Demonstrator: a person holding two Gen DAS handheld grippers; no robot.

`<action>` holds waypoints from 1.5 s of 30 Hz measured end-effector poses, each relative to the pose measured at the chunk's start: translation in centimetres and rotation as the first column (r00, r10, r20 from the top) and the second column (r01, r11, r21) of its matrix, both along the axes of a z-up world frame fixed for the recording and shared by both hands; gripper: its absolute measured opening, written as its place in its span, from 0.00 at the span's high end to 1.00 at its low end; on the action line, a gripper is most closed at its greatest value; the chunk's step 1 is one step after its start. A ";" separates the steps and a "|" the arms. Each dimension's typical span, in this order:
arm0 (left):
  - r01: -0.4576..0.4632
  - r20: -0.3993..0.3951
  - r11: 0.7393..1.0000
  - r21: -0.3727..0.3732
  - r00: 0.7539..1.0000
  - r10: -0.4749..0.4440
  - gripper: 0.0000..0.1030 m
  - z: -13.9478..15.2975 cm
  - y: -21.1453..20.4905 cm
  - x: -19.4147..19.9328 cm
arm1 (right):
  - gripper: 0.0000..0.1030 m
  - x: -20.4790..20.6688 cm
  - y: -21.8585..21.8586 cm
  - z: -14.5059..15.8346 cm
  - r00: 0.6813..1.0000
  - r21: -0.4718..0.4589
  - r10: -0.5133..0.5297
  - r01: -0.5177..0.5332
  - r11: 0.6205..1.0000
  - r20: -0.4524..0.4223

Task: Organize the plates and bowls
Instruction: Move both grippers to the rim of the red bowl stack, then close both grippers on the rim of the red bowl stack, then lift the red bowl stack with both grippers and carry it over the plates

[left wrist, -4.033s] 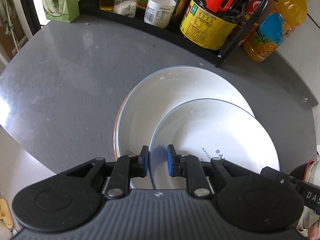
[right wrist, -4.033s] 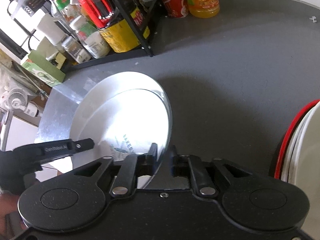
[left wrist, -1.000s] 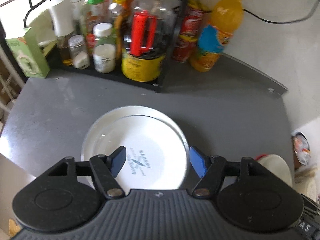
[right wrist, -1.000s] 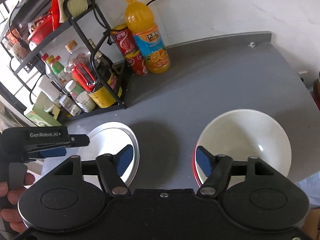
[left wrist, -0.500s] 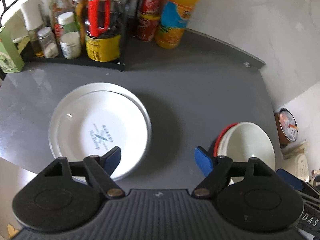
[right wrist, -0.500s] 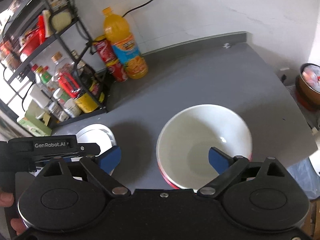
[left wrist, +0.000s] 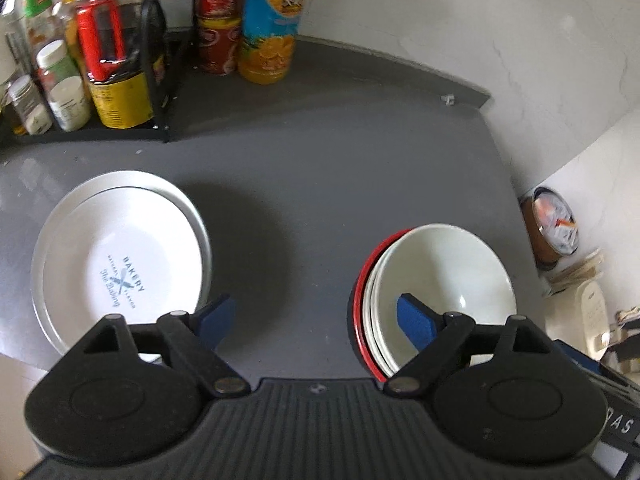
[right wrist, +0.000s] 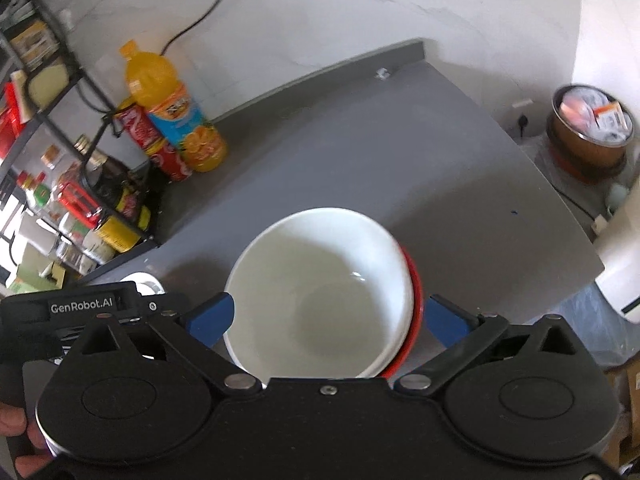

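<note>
1. Left gripper [left wrist: 314,322]: jaws spread wide, blue pads apart, holding nothing; it hangs above the grey countertop [left wrist: 320,168], between the two stacks.
2. Right gripper [right wrist: 326,316]: jaws spread wide, holding nothing; its blue pads flank the bowl stack without touching it.
3. Plate stack [left wrist: 120,256]: white plates nested on the left near part of the countertop; the top plate bears a "BAKERY" print and sits slightly off-centre on the larger plate beneath.
4. Bowl stack [left wrist: 440,276]: white bowls nested inside a red-rimmed bowl, on the right near part of the countertop, well apart from the plates.
5. Black wire rack [left wrist: 156,80]: far left, holding sauce bottles and jars.
6. Orange juice bottle [left wrist: 272,24]: far, just right of the rack, beside stacked red cans [left wrist: 218,20].
7. Brown pot [right wrist: 592,128]: off the countertop's right edge, filled with packets.
</note>
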State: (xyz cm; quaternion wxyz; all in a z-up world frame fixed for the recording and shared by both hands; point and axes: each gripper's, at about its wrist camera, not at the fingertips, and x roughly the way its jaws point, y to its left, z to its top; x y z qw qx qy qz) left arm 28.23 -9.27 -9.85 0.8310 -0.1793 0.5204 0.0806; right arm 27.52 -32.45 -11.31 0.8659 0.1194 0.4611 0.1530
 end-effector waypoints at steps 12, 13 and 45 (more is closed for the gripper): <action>0.048 -0.071 0.997 -0.053 0.996 -0.052 0.19 -3.6 -1.6 3.9 | 0.24 2.4 -2.8 -4.7 0.986 0.075 -0.098 0.109 0.991 -0.138; 0.050 -0.075 0.997 -0.058 0.996 -0.054 0.20 -4.0 -1.7 4.2 | 0.28 2.6 -2.9 -5.1 0.983 0.080 -0.102 0.115 0.990 -0.150; 0.079 -0.157 0.991 -0.113 0.983 -0.096 0.83 -8.3 -2.7 6.5 | 0.71 3.6 -2.4 -9.5 0.963 0.060 -0.123 0.141 0.988 -0.240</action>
